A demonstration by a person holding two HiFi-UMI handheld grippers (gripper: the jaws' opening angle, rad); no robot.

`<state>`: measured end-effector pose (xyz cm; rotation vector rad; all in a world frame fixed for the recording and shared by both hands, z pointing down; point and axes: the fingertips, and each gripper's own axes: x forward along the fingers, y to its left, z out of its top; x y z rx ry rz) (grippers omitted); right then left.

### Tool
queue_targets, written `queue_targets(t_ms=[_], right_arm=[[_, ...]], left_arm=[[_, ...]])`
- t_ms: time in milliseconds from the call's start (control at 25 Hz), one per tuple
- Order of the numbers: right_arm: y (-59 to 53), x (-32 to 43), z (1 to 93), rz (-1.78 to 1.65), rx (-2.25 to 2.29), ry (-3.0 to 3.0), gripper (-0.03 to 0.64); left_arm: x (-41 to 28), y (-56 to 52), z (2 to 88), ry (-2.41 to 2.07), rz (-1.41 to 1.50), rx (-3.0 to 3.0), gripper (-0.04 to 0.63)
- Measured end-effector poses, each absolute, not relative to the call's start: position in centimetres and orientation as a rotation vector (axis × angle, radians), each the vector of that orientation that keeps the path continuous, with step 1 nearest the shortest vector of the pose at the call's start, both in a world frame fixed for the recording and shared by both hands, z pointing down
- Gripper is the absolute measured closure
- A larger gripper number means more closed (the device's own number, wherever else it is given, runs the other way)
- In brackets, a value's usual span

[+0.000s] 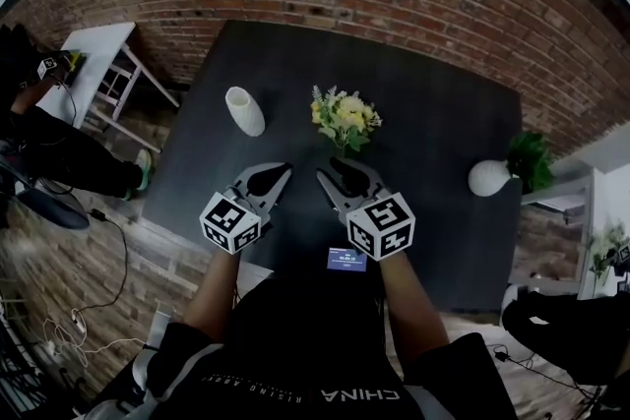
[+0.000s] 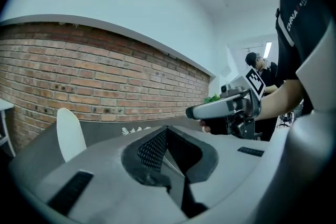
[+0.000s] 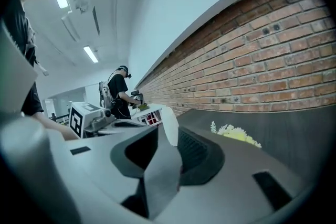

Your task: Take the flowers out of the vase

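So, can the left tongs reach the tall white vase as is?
Probably yes: the tall white vase stands on the dark table just beyond the left tongs, nothing between them. They're shut, so they'd need opening first.

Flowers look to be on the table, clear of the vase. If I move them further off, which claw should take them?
Right. The right claw is open, empty and just short of the flowers at their stem end; the left claw is shut and points nearer the white vase.

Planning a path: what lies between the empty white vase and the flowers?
Nothing: head view shows bare table between the empty white vase and the flowers.
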<state>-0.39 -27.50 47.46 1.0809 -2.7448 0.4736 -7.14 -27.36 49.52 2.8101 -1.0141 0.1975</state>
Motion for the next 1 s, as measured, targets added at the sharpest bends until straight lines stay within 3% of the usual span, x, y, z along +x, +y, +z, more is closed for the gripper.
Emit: queue_targets(t_ms=[80, 200, 1000], right_arm=[[-27.45, 0.04, 47.59, 0.468, 1.12, -2.729, 0.561], [-27.4, 0.29, 47.72, 0.467, 1.137, -2.712, 0.609], [-27.75, -0.16, 48.06, 0.473, 1.144, -2.666, 0.609]], left_arm=[[-7.04, -27.04, 49.58, -1.008, 0.198, 2.812, 0.591], [-6.97, -26.67, 49.7, -1.001, 0.202, 2.813, 0.591], [-7.56, -26.35, 49.53, -0.977, 0.174, 2.818, 0.592]])
